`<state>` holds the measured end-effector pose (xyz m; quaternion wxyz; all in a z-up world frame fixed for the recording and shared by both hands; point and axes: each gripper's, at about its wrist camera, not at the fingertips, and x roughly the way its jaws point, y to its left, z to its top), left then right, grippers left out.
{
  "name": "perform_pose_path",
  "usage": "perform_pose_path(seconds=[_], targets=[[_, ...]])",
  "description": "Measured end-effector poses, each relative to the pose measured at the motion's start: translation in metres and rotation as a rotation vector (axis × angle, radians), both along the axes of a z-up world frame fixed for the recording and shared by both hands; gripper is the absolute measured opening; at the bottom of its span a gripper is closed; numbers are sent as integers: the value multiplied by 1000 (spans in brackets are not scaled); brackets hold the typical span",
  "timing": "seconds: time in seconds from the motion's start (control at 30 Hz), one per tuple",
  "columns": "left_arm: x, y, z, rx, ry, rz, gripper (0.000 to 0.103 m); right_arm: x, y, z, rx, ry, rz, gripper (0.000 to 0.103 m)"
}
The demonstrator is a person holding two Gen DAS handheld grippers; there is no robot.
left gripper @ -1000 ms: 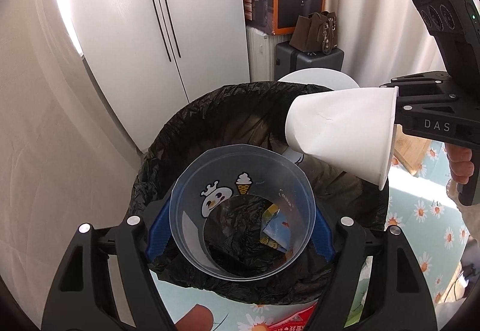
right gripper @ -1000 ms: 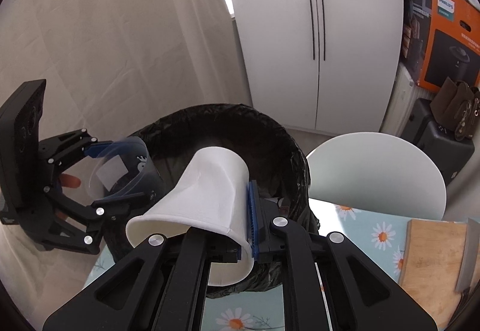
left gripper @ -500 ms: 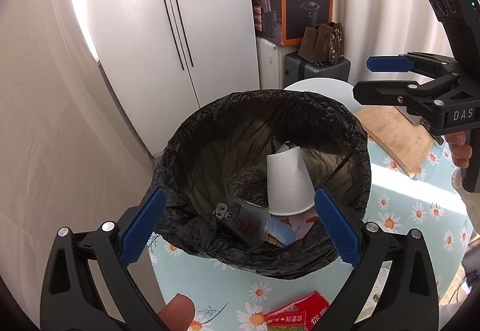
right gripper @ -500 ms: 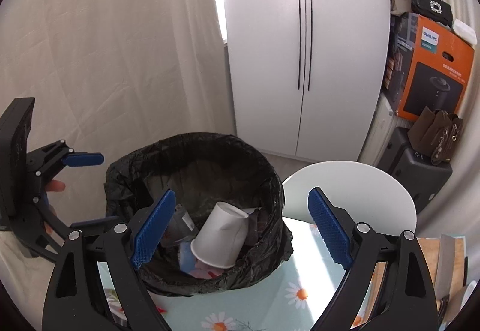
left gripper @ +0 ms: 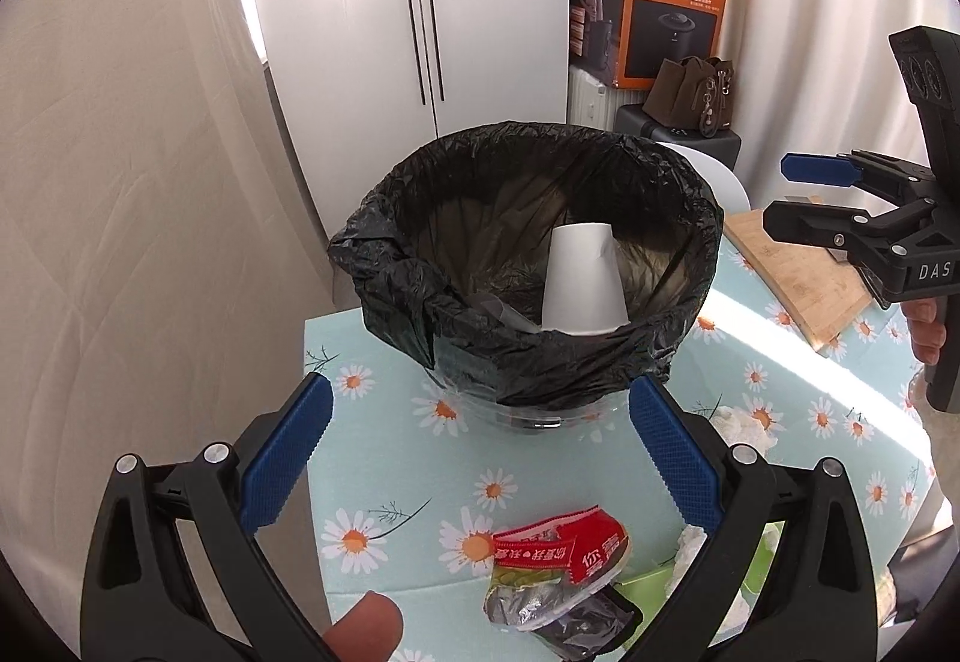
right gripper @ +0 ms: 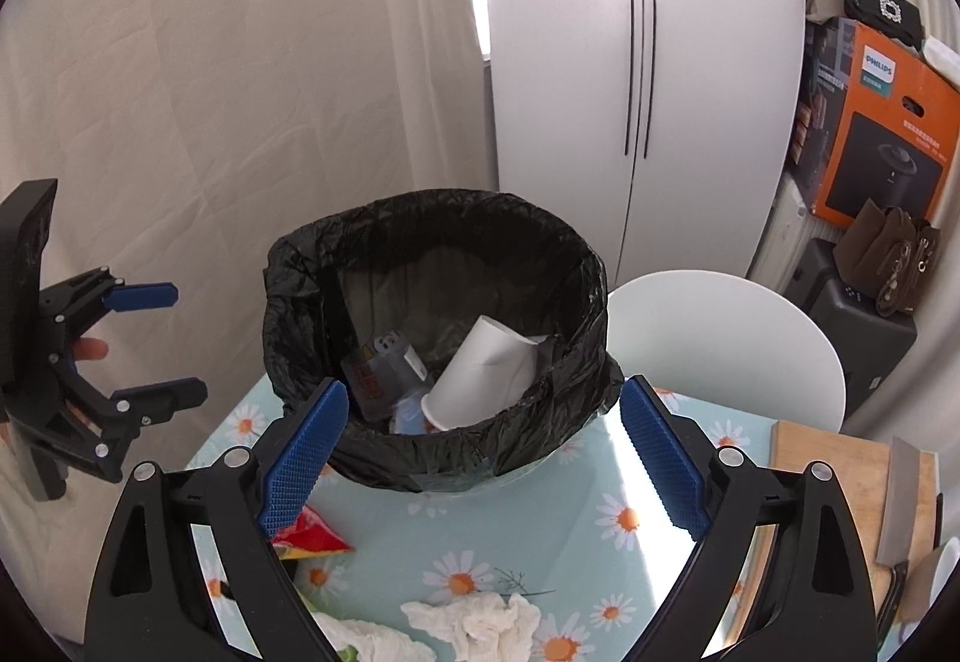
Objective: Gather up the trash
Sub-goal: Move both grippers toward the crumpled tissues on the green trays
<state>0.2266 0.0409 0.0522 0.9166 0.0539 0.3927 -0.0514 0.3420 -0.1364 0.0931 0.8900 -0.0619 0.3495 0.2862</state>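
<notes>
Both cups [left gripper: 583,281] dropped into bin [left gripper: 528,356], grippers emptied, withdrawn

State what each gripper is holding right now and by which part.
Nothing is held. The left gripper and right gripper are both open and empty; the white paper cup lies inside the bin.

Bin rim [left gripper: 528,356] hides paper cup [left gripper: 582,284] mouth.

I note a glossy black plastic bin liner [left gripper: 528,362], a plain white paper cup [left gripper: 582,284], a red-and-silver crumpled foil wrapper [left gripper: 558,560], and a pale-blue daisy-print tablecloth [left gripper: 384,482].
</notes>
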Motion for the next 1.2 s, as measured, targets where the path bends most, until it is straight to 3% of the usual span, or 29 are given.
perform_pose_path(seconds=[0.7,1.2], targets=[[-69,5,-47,-45,77,127,97,-57,-28,-56,-106,120,12,88],[-101,-10,-77,-37,148,146,97,-56,-48,-117,-184,245,2,88]])
